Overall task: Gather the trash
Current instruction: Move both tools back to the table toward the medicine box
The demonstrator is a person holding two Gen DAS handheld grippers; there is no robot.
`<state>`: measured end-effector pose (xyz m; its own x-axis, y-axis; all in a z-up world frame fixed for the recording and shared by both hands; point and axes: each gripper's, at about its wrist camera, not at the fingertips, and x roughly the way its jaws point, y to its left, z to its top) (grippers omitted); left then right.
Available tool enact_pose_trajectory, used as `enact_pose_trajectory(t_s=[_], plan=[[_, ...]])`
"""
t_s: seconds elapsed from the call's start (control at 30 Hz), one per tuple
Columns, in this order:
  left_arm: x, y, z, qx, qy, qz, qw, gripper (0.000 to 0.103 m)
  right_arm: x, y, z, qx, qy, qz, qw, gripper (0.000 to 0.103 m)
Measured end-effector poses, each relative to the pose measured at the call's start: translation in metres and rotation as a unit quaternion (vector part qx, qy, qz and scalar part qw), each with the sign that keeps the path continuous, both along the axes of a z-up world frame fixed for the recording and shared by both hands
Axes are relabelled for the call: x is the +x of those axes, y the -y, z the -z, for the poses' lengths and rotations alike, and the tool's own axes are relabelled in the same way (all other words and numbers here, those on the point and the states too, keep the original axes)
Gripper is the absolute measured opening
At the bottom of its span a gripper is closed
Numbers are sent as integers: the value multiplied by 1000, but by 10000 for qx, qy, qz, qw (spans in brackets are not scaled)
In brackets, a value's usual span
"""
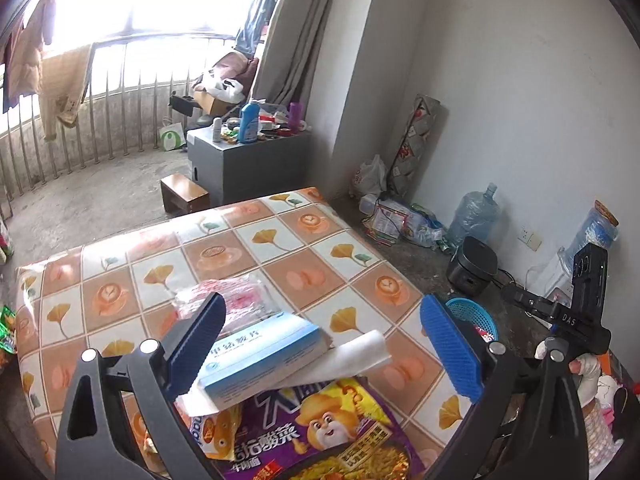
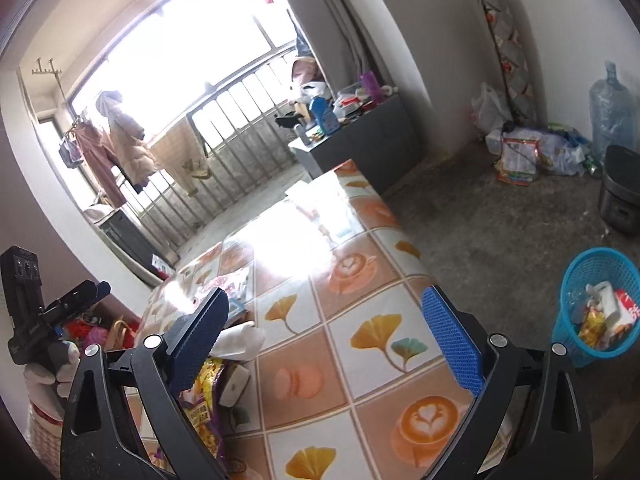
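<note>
Trash on table (image 1: 328,240): box (image 1: 260,360), noodle packet (image 1: 320,436), perhaps paper; both jaws spread, empty; basket (image 2: 592,280) beside table.

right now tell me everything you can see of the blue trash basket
The blue trash basket is a small round bin of openwork plastic mesh, standing upright on the grey floor beside the table's right edge. It is part full: crumpled white paper, a red-and-white wrapper and yellow packaging show inside. Nothing holds it. In the left wrist view only its rim peeks past the gripper finger.
</note>
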<state>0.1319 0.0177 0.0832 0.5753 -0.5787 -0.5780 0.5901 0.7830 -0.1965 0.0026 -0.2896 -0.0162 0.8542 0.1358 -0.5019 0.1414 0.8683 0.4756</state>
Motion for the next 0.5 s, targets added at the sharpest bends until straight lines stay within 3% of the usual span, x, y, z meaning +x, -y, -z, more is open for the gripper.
enact_pose_trajectory(t_s=[0.33, 0.5], plan=[[1, -55, 30, -117, -396, -468, 9981, 96, 23, -48, 0, 270, -226, -701, 9969, 87], [6, -60, 43, -82, -519, -399, 9978, 91, 33, -59, 6, 318, -463, -837, 9949, 83]])
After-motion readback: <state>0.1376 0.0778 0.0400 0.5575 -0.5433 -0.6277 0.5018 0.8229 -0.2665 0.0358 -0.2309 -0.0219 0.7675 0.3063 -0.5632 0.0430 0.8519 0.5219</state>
